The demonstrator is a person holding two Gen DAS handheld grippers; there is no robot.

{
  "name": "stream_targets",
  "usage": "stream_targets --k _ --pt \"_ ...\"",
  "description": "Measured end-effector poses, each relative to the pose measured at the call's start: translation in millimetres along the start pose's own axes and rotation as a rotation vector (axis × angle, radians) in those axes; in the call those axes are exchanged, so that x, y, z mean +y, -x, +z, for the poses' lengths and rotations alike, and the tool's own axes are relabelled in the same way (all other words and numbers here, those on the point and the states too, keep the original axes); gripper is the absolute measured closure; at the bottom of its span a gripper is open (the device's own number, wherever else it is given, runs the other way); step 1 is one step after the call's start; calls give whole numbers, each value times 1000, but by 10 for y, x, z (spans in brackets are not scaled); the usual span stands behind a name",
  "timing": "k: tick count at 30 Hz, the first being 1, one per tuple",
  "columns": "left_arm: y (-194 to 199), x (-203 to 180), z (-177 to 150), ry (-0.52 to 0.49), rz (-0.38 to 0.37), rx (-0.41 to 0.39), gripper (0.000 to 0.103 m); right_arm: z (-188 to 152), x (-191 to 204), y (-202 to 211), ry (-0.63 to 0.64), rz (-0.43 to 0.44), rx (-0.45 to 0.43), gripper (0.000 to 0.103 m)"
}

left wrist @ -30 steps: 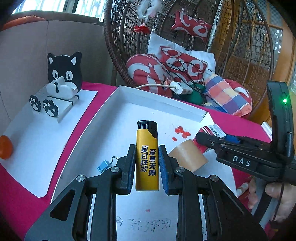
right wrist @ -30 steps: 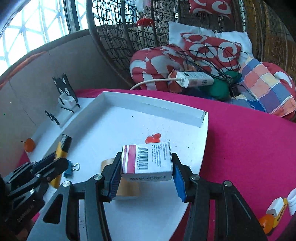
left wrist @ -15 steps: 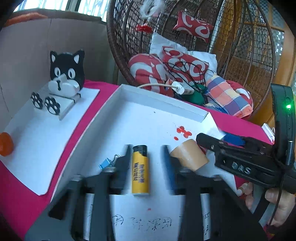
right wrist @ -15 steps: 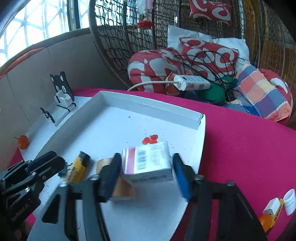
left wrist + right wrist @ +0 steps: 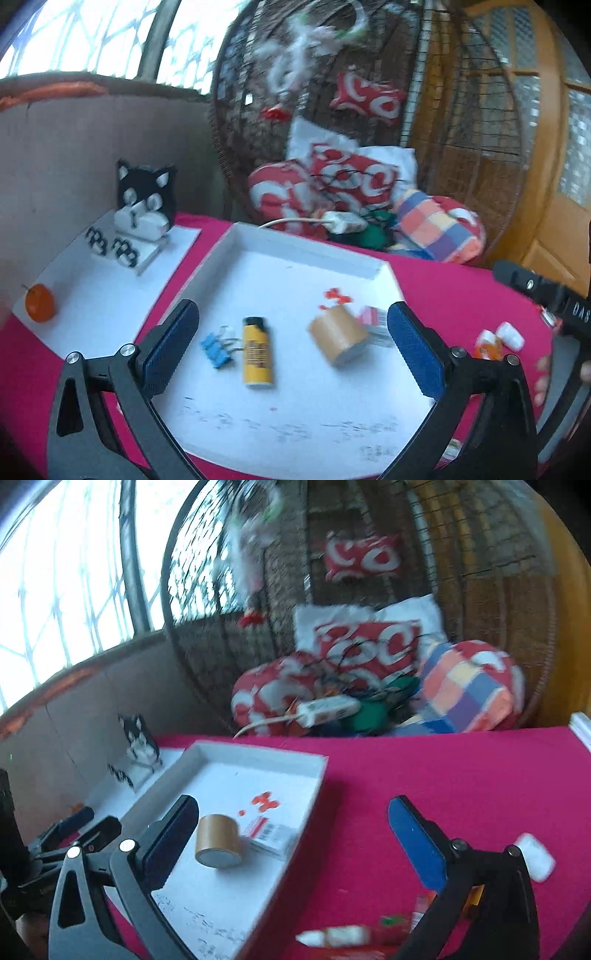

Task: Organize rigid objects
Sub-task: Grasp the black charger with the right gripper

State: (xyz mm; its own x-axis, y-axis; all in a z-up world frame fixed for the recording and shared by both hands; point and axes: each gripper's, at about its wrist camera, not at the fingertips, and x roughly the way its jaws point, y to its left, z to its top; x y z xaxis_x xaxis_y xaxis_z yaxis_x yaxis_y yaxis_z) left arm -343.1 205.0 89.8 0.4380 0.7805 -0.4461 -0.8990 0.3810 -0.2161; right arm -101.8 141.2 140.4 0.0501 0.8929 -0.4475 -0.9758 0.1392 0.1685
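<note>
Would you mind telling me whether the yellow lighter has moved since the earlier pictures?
Yes. The yellow lighter now lies flat in the white tray, released from the left gripper, whose jaws have just been opening.

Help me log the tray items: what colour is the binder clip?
Blue, with silver wire handles; the binder clip shows best in the left wrist view.

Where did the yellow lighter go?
The yellow lighter lies flat in the white tray, low in the left wrist view, between the blue binder clip on its left and the brown tape roll on its right.
</note>
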Motion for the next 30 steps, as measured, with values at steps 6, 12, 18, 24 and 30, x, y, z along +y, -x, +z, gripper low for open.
stream_targets --k 6,12,18,24,30 --pt "193 -605 -227 -161 -187 10 0 -256 -598 480 6 -194 -35 0" --pt "172 -1074 -597 -279 -355 131 0 -752 -994 418 -28 -202 137 0" --pt "117 -1301 -800 -327 -432 250 0 -985 -1042 292 -38 -165 234 31" --pt "94 -1477 -1003 -398 -474 320 15 -1146 -919 275 23 -125 280 39" --pt "29 -1661 -1133 -449 -487 368 18 -1153 -883 266 41 -111 287 51"
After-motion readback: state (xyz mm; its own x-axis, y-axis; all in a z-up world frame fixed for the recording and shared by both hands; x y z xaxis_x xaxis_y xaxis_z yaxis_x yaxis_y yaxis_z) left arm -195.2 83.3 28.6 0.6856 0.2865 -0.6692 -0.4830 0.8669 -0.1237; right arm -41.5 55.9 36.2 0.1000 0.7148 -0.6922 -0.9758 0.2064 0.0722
